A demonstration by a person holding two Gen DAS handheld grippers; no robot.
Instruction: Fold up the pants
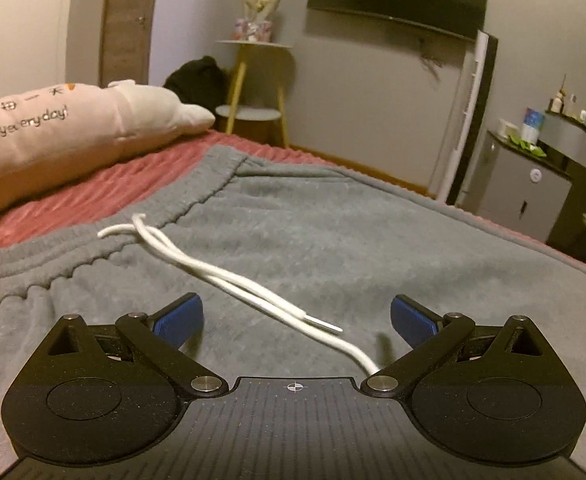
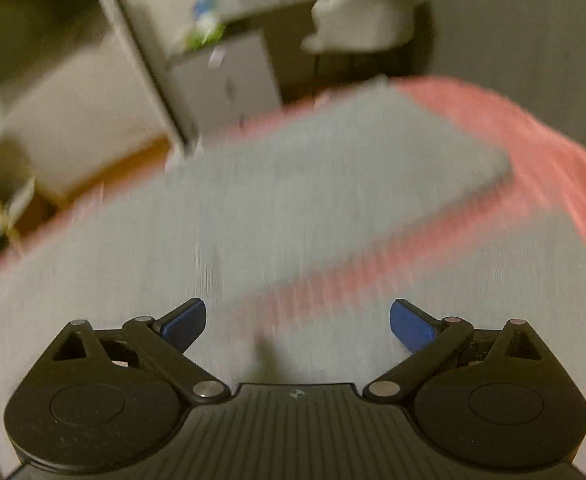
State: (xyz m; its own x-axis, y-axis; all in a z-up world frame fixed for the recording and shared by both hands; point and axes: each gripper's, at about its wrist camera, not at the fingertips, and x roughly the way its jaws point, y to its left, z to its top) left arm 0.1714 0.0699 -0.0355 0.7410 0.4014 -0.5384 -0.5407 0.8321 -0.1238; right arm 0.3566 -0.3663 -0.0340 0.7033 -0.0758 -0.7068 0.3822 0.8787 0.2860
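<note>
The grey pants lie flat on the bed, waistband and white drawstring just ahead of the left gripper, whose fingers are spread and empty. The right gripper, likewise released, hovers over the legs; through the blur, one leg seems to run away up-right toward the bed's edge. The left gripper is nearer the waist.

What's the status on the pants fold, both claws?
Left claw open, empty, over the waistband end. Right claw open, empty, above the legs, view blurred. Grey pants flat on red bedspread, unfolded. White drawstring loose across the front; pillow alongside.
</note>
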